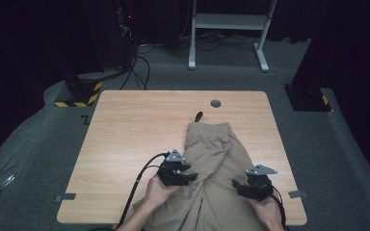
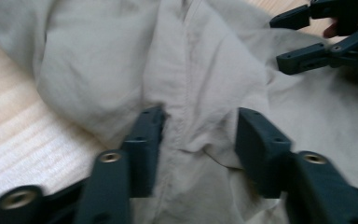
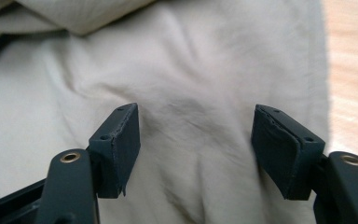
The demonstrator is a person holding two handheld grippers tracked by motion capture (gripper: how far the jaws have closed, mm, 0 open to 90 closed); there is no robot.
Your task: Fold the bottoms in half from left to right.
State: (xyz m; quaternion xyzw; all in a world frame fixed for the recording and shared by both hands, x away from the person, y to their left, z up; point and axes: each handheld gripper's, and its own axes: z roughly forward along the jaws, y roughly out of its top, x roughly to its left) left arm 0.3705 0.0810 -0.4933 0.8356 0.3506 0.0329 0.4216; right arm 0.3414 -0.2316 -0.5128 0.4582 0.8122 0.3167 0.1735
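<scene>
My crumpled beige cotton shorts [image 1: 217, 159] lie on the near right part of the pale wooden table [image 1: 125, 144], elastic waistband far. My left gripper [image 2: 198, 128] gapes over a raised seam fold; my right gripper [image 3: 196, 135] stands wide above soft wrinkled cloth.

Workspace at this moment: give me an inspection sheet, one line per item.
Surface: wooden table, round grey grommet near the far edge.
Job's things: beige trousers, wrinkled, waistband away from the person.
Clutter: small dark object beyond the waistband.
Grippers: left gripper and right gripper both open over the cloth.
Cables: black cable trails off the left gripper.
Surroundings: grey carpet, white stand, floor cables.
</scene>
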